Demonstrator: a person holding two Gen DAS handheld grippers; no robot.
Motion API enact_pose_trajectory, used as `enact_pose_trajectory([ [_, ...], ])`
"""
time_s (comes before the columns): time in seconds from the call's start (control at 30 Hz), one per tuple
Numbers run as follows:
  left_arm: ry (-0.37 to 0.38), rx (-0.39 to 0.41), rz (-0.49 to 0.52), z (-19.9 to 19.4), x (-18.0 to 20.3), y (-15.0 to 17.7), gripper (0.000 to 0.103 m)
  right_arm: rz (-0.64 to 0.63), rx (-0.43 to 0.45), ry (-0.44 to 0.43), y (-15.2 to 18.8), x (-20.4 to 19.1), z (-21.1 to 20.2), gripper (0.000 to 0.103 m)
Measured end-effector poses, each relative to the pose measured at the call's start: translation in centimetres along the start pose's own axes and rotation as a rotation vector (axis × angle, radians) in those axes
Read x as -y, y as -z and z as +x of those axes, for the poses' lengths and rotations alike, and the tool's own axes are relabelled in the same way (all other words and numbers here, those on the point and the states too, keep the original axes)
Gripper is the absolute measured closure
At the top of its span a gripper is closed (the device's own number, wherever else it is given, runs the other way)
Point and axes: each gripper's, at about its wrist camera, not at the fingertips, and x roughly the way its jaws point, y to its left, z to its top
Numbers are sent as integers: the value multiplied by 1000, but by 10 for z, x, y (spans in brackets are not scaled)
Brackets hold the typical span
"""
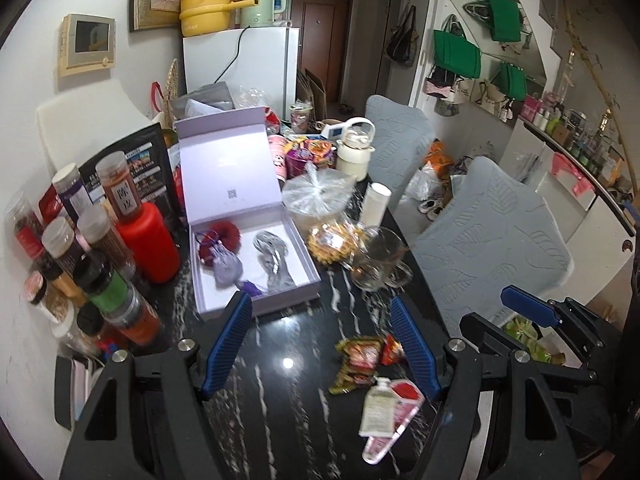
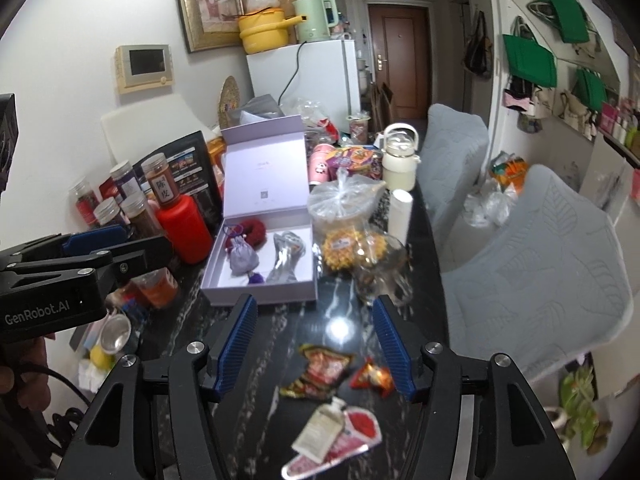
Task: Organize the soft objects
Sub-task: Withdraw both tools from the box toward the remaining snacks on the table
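While both grippers hang over the black marbled table [image 1: 280, 412], neither one holds anything. The left gripper [image 1: 322, 344] has its blue-padded fingers [image 1: 230, 344] spread apart with only tabletop between them. The right gripper [image 2: 316, 346] is likewise spread and empty; in the left wrist view it shows at about 3 o'clock from the left one.

At 12 o'clock from both grippers lies an open lilac gift box [image 2: 262, 276], lid standing upright behind it. Inside sit three soft things: a red fuzzy pom-pom [image 2: 256, 230] at the far left corner, a lavender drawstring pouch [image 2: 243, 261] touching it on the near side, and a silvery grey piece [image 2: 286, 256] to the right, apart from the pouch.

On the table near the right gripper's fingers, at roughly 5 o'clock from the box, lie crumpled snack wrappers [image 2: 324, 368], a small white tube [image 2: 320, 430] and a pink sachet [image 2: 344, 440] under it. A glass mug [image 1: 378, 260] stands at 3 o'clock from the box, a red bottle [image 1: 148, 240] at 9 o'clock.
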Motion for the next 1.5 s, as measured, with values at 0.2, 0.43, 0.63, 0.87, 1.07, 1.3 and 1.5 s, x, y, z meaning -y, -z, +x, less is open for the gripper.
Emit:
enact_pose_trajectory([
  [0.2,10,-7,6,-16,26,30,31,1,-16,10,32,13,-27,42],
  [0.43,26,-37,12,-26,49,65,31,16,-48,22,68,23,-44,40],
  [0.63,48,-81,24,-21,59,91,31,56,-98,35,99,31,-44,39],
  [0.87,85,-147,71,0,60,113,31,128,-184,55,128,33,-21,39],
  [1.07,91,-184,95,23,49,122,31,165,-254,56,144,30,8,39],
  [1.3,77,-254,115,61,28,131,31,213,-342,61,160,22,47,39],
  [1.5,73,-292,116,90,13,134,31,254,-388,79,170,19,75,39],
])
